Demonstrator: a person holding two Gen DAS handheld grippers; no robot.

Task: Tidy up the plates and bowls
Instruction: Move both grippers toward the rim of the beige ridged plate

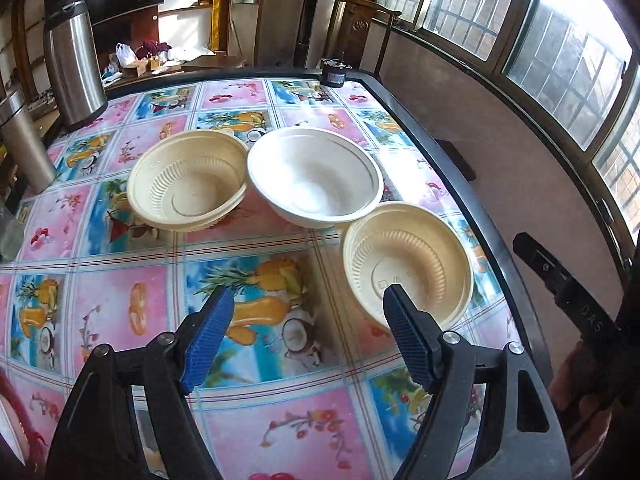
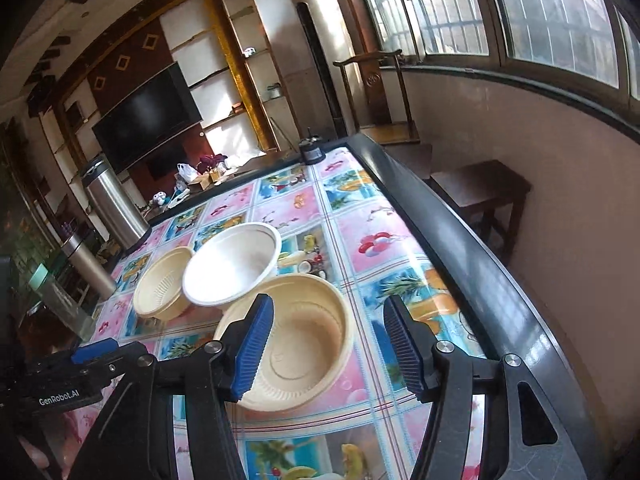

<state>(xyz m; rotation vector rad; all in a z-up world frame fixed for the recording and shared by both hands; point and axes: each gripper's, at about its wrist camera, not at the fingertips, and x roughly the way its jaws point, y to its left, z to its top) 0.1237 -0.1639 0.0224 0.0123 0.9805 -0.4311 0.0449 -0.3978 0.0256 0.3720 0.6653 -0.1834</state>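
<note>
Three bowls stand on the colourful fruit-print table (image 1: 120, 312). A cream ribbed bowl (image 1: 188, 182) is at the left, a white bowl (image 1: 314, 176) touches it in the middle, and a second cream bowl (image 1: 408, 268) sits near the right edge. My left gripper (image 1: 308, 304) is open above the table, its right finger overlapping the near cream bowl's rim. In the right wrist view my right gripper (image 2: 328, 312) is open around the near cream bowl (image 2: 296, 340), the left finger at its rim. Behind it are the white bowl (image 2: 232, 268) and the other cream bowl (image 2: 160, 284).
A steel thermos jug (image 1: 74, 60) and a metal cylinder (image 1: 24, 144) stand at the table's far left. A small dark object (image 1: 334, 70) sits at the far edge. The black table rim (image 2: 460, 224) runs along the right, with a wooden stool (image 2: 484, 188) beyond it.
</note>
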